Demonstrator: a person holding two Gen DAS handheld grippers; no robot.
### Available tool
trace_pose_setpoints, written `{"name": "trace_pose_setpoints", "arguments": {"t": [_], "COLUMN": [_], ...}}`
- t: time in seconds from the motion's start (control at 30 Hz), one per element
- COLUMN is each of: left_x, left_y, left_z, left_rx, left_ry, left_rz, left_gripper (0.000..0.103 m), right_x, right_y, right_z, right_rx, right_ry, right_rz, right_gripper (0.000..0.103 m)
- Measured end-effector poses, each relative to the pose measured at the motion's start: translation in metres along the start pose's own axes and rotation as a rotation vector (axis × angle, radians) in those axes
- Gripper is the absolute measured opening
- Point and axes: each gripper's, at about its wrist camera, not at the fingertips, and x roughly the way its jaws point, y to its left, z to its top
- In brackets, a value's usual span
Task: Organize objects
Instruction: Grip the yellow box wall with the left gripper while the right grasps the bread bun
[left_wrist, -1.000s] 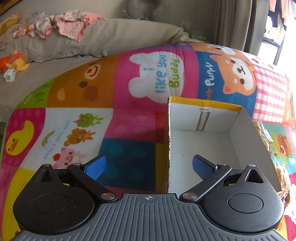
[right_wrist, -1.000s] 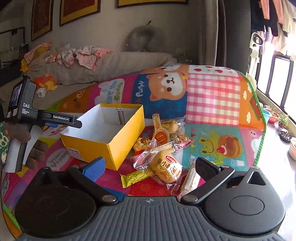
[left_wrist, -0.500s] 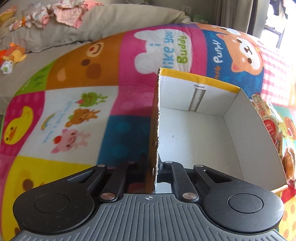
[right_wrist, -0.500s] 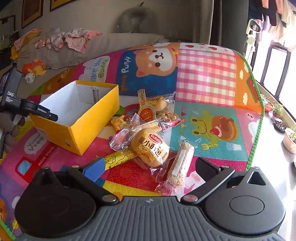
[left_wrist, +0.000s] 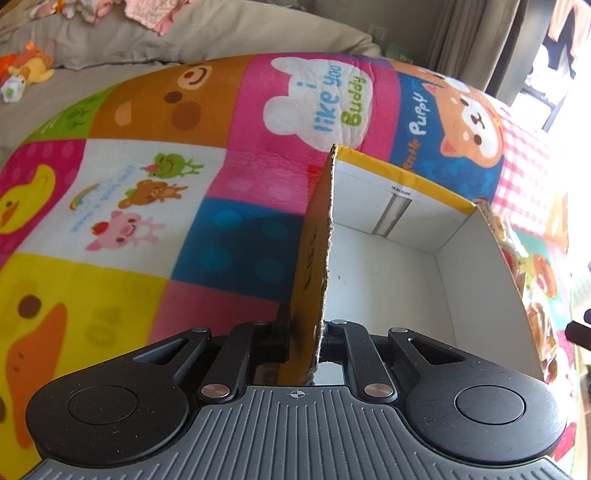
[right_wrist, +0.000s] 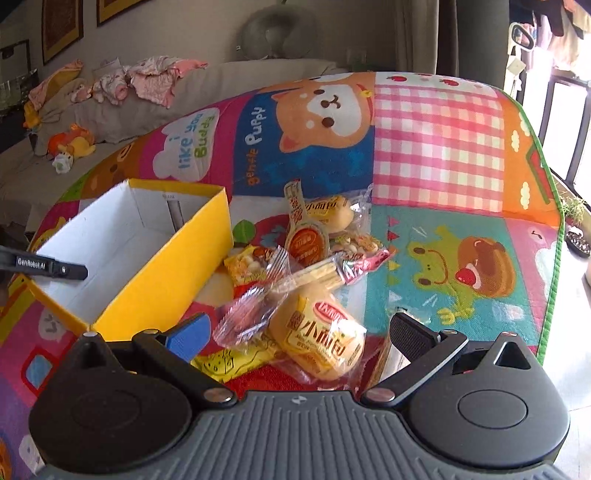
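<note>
Left to right across the patchwork cartoon play mat (right_wrist: 436, 147): the left gripper (left_wrist: 304, 332) is clenched on the near-left wall of the open yellow cardboard box with a white interior (right_wrist: 122, 236), the wall's corrugated edge standing upright between its closed fingers; the box sits on the mat with nothing visible inside it. Just beside the box's right wall lies the heap of clear-wrapped snack packets (right_wrist: 314, 251), among them a round bun in a transparent wrapper printed with red and yellow lettering (right_wrist: 321, 343), which lies directly ahead of the right gripper (right_wrist: 295, 332), between its spread fingers but apparently below them and untouched. That gripper is released, its blue pad (right_wrist: 188, 332) on the left and its dark pad (right_wrist: 410, 332) on the right. A long narrow packet (right_wrist: 388, 362) lies half hidden against the right finger, its long axis running away from the camera. The right hand is plainly the nearer one to the snacks, and the box lies to their left, so the coming transfer would probably run leftward over the yellow wall. Compared with a second ago, the left gripper's jaws, then wide apart astride the box wall, have shut upon it, and the right gripper has descended toward the heap, the bun now filling the gap between its fingers.
</note>
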Motion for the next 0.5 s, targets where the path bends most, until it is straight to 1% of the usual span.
{"name": "trace_pose_setpoints", "arguments": {"t": [0.07,0.13,0.2,0.27,0.37,0.43,0.5], "left_x": [-0.001,-0.002,-0.003,-0.005,-0.004,-0.003,-0.002], "left_y": [-0.002,-0.001,0.0,0.0,-0.005,-0.01,-0.013], "left_z": [-0.003,-0.006,-0.007,-0.007,-0.006,-0.004,-0.003], "left_rx": [-0.021,-0.036,-0.047,-0.055,-0.038,-0.031,-0.022], "left_ry": [-0.005,0.004,0.019,0.033,0.047,0.059,0.08], "left_rz": [-0.019,-0.04,-0.053,-0.059,-0.049,-0.043,-0.032], "left_gripper": [0.013,0.013,0.013,0.013,0.013,0.013,0.013], "right_x": [-0.003,-0.006,-0.007,-0.007,-0.001,0.005,0.012], "right_y": [-0.009,-0.014,-0.013,-0.01,-0.002,0.007,0.018], "right_z": [0.007,0.007,0.001,-0.009,-0.027,-0.034,-0.037], "right_rx": [0.036,0.023,-0.042,-0.134,-0.256,-0.325,-0.383], "right_ry": [-0.026,-0.04,-0.029,0.001,0.037,0.048,0.031], "right_rz": [-0.003,-0.009,-0.019,-0.046,-0.093,-0.105,-0.111], "right_gripper": [0.103,0.103,0.103,0.103,0.102,0.094,0.093]}}
